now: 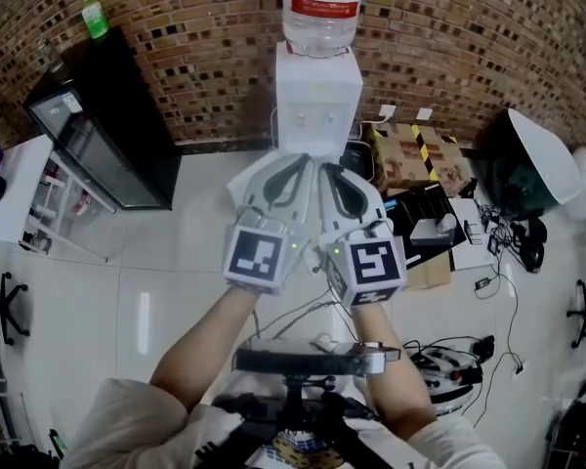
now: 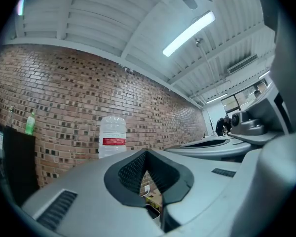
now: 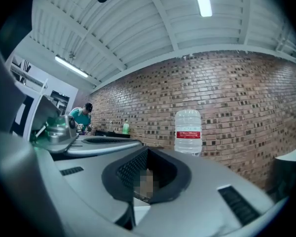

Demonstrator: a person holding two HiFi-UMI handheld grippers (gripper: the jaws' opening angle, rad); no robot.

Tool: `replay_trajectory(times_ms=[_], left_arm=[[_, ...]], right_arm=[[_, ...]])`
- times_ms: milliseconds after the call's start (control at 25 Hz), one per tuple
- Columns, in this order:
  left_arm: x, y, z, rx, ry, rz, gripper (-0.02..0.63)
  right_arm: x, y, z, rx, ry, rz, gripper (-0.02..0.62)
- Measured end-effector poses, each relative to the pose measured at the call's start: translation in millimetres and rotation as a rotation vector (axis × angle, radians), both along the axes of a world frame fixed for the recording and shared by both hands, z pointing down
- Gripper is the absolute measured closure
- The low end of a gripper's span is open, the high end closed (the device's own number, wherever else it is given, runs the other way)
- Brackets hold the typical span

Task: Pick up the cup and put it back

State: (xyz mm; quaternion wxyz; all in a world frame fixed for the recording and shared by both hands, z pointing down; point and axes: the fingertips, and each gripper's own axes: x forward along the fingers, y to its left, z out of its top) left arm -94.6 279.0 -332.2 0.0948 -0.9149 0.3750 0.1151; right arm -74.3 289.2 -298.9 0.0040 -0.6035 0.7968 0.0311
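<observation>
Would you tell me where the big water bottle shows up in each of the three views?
Head view: water bottle top centre, atop the white dispenser.
Left gripper view: left of centre, above the jaws.
Right gripper view: right of centre, above the jaws.
Shared landmark: the brick wall behind it.

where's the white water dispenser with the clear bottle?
Head view, top centre: the white water dispenser stands against the brick wall, black cabinet to its left, cardboard box to its right.
</observation>
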Motion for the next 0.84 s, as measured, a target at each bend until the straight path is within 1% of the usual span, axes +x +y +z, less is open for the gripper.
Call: replay_trajectory(times_ms=[440,840], left_arm=[[13,19,0,0.005,-0.013,-0.012,0.611],[20,37,-2,0.019,0.003,-0.005,0.611]], right_arm=[[16,16,-8,0.021,-0.002,-0.008,0.593],[23,34,-3,0.017,-0.008,0.005,0.592]])
